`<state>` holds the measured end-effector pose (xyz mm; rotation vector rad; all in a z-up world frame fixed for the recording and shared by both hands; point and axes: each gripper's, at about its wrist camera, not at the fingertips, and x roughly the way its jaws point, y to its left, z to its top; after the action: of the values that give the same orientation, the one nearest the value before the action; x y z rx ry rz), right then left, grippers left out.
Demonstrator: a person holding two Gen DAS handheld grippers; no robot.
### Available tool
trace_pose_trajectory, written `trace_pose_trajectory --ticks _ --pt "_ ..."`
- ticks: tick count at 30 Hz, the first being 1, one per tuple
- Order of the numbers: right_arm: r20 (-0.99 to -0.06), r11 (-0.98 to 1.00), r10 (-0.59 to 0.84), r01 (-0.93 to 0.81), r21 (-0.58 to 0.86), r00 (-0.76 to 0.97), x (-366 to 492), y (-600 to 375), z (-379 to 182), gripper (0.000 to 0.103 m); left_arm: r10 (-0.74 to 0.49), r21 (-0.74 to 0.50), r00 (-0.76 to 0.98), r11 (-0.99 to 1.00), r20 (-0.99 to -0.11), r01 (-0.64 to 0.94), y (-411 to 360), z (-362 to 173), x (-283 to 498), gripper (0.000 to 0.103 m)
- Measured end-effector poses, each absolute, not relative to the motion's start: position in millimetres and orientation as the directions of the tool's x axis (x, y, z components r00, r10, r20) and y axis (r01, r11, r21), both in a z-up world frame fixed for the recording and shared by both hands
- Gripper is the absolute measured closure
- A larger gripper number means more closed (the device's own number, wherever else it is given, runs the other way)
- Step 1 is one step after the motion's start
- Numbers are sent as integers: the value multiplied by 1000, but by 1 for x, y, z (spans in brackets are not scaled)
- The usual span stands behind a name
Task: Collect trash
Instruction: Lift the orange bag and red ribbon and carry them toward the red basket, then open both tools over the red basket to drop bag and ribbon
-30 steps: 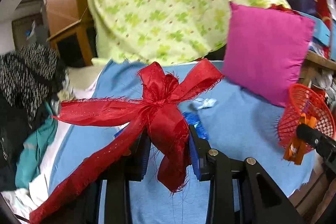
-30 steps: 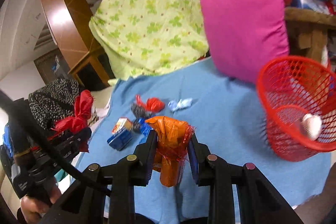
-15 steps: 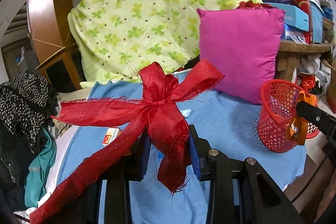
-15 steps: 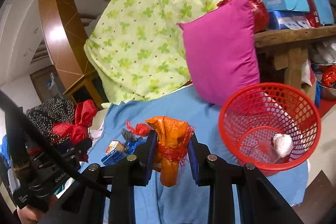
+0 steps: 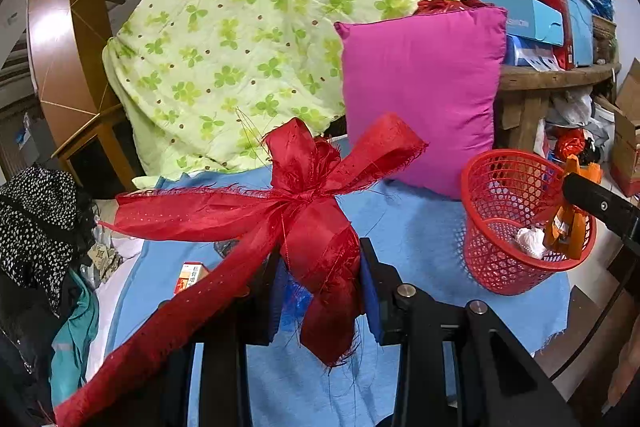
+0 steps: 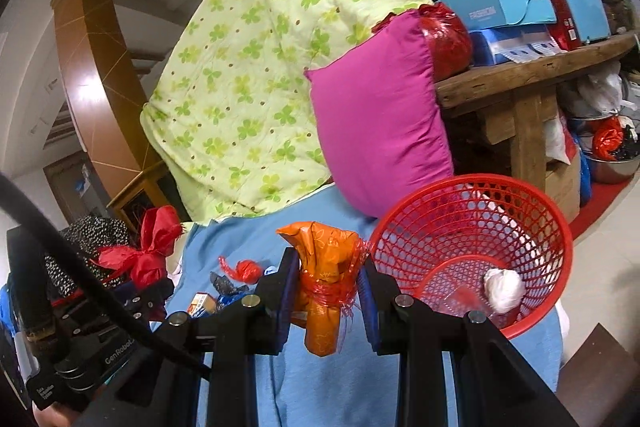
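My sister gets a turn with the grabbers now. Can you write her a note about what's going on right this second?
Left gripper: shut on the red ribbon bow, held above the blue cloth.
Right gripper: shut on the orange wrapper bundle, close beside the rim of the red basket.
Done: a white crumpled wad already lies in the basket.
Left: drop the orange bundle in, then the bow. After that, fetch the bits on the cloth: a small red knotted scrap, a little orange-and-white box and some blue wrappers.
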<state>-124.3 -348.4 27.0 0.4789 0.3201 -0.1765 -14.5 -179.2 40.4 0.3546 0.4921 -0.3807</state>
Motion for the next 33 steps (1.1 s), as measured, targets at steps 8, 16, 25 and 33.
trace_pose_trajectory --ticks 8,16,25,33 --pt "-330 864 -117 260 432 937 -131 -362 30 73 -289 238 804 855 -520 462 -196 41 -16 67" --pt "-326 853 -133 276 442 936 -132 -376 30 73 -304 244 797 842 -522 482 -210 41 -16 67" --pt "-327 831 -180 321 454 928 -137 -401 26 73 -402 192 734 793 -548 578 -234 40 -11 67" --pt "-365 766 -252 415 491 896 -142 -448 12 73 -598 40 518 630 -611 775 -282 27 -1 66"
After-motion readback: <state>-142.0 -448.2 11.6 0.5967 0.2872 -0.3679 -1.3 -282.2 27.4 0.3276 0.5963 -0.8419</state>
